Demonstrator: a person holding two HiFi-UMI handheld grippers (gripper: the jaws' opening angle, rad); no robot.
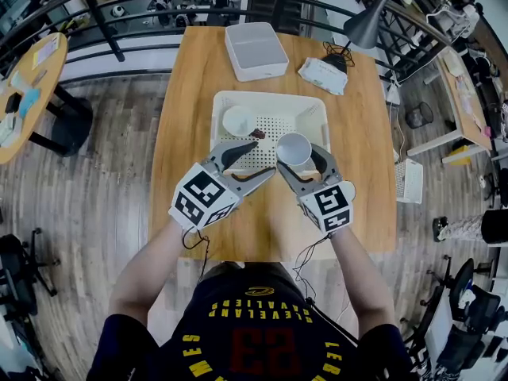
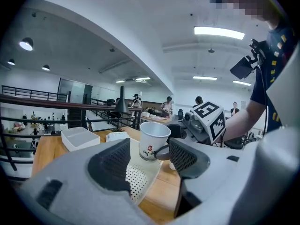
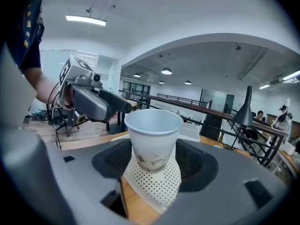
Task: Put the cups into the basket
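- The right tool (image 1: 300, 165) is closed on a white paper cup (image 1: 295, 151). In the right gripper view its two pads press the cup's (image 3: 153, 137) lower wall from either side.
- The cup stands upright with its mouth up, so its long axis runs vertically, across the line of the jaws.
- The cup hangs over the near right part of the basket (image 1: 270, 95). The basket's perforated floor (image 3: 157, 186) shows directly beneath it. Whether the base already touches that floor cannot be told.
- The left tool (image 1: 266, 154) stands open and empty over the near left part of the basket. In the left gripper view nothing lies between its pads (image 2: 115, 161), and the held cup (image 2: 152, 142) sits just beyond them.
- What looks like a second cup (image 1: 236, 120) is already in the far left part of the basket.
- The basket rests in the middle of the worktop (image 1: 190, 133), and a white lidded box (image 1: 255, 50) lies beyond its far side.
- The step in hand appears to be the placing. The spot for the cup lies straight below the right tool, so the move calls for a short descent and then release.
- The right tool alone needs to act, and the free floor on the right side of the basket leaves room well apart from the second cup.
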